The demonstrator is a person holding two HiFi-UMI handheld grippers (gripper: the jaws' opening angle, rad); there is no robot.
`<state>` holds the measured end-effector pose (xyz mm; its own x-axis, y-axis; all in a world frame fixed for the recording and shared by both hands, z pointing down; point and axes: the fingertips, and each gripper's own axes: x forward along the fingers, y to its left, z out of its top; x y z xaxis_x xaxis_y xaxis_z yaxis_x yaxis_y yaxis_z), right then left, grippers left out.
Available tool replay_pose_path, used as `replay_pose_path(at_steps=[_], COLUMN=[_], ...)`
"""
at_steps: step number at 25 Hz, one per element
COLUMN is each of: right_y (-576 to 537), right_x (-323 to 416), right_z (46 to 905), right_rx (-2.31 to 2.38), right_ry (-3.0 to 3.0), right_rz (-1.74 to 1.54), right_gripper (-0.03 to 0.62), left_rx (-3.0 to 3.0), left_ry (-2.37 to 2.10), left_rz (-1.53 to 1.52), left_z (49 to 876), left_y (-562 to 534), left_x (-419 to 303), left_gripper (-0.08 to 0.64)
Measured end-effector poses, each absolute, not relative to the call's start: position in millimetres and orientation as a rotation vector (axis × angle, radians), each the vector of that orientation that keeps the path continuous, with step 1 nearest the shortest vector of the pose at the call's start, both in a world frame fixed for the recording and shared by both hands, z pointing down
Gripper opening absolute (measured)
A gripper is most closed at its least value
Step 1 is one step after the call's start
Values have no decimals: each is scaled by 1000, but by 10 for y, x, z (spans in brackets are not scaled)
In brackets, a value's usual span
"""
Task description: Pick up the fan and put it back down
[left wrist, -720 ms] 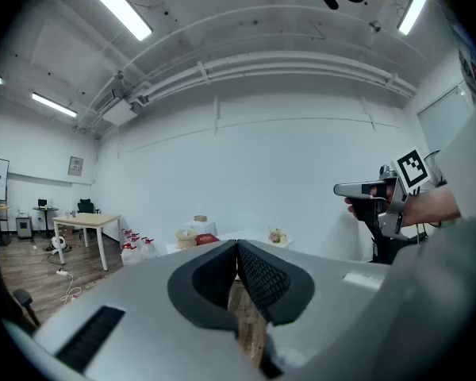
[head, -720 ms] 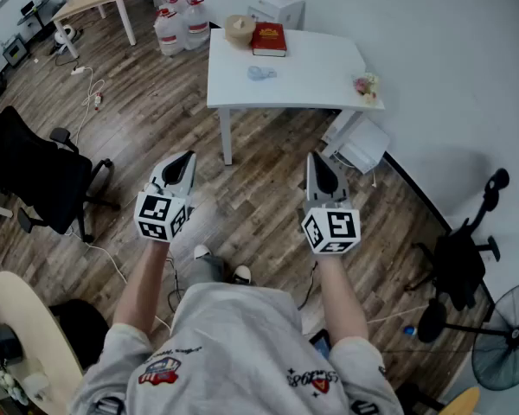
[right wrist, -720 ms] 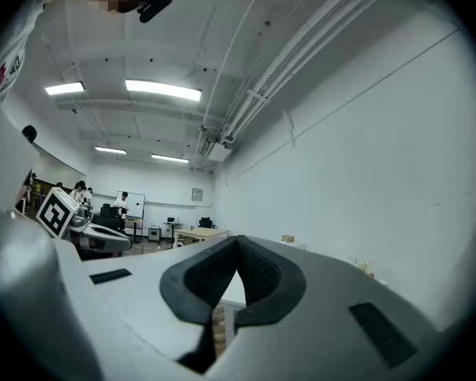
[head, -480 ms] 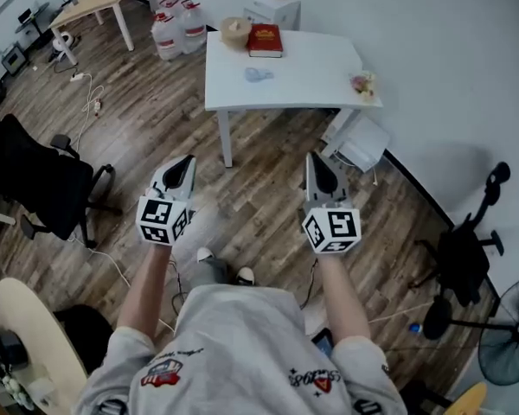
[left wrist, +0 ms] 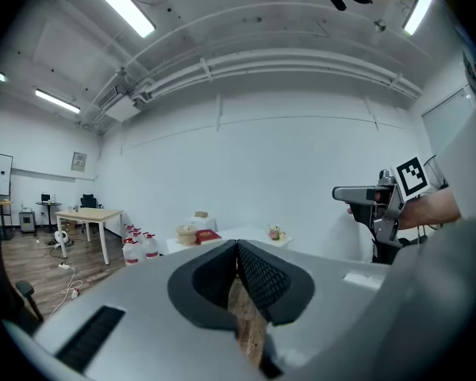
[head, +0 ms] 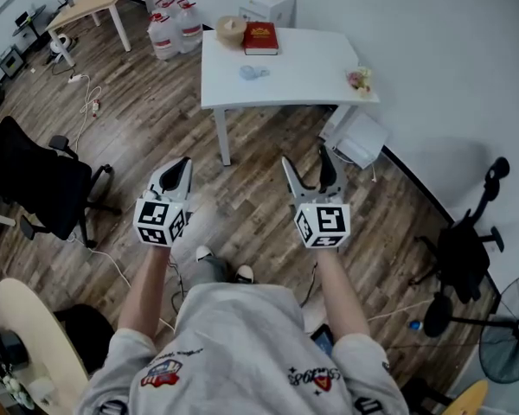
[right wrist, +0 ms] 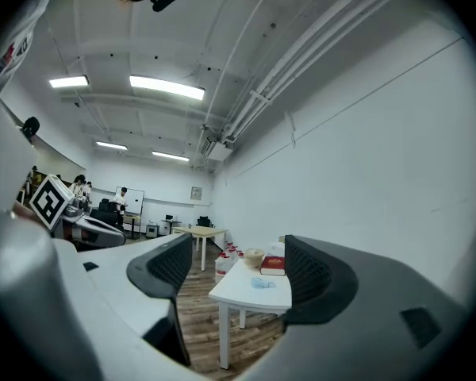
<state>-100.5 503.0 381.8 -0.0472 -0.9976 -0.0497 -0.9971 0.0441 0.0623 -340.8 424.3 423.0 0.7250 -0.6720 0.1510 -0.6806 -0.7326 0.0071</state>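
A white table [head: 320,67] stands ahead of me on the wooden floor. On it lies a small pale blue thing [head: 253,73], perhaps a hand fan, also seen in the right gripper view [right wrist: 262,282]. A black pedestal fan [head: 509,346] stands at the lower right by the wall. My left gripper [head: 184,162] is held level over the floor, well short of the table, and its jaws [left wrist: 236,248] are shut with nothing in them. To its right my right gripper [head: 306,161] stands open and empty [right wrist: 238,268], facing the table.
On the table are a red book [head: 261,36], a round basket [head: 231,28] and small flowers [head: 358,79]. Water jugs [head: 175,24] stand behind it, a white box [head: 359,141] beside its leg. A black office chair [head: 35,180] is on the left, a black stand [head: 467,258] on the right.
My right gripper's jaws have gone from shut to wide open. Both hands stay over the floor, and the table has shifted slightly in the head view.
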Motion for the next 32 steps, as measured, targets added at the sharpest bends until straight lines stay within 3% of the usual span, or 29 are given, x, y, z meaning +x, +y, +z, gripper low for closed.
replay_pose_path(at_steps=[17, 32], right_y=[4895, 3372], right_x=[-895, -124], right_z=[3913, 3968], right_rx=[2158, 2127], right_ry=[-2313, -2281], right_rz=[-20, -27], right_gripper=[344, 336], left_rx=[2840, 2796], left_ry=[-1093, -1013], left_rz=[237, 157], left_z=[4390, 4591], left_y=[4086, 2544], left_x=[-3233, -2290], left_gripper=[5, 5])
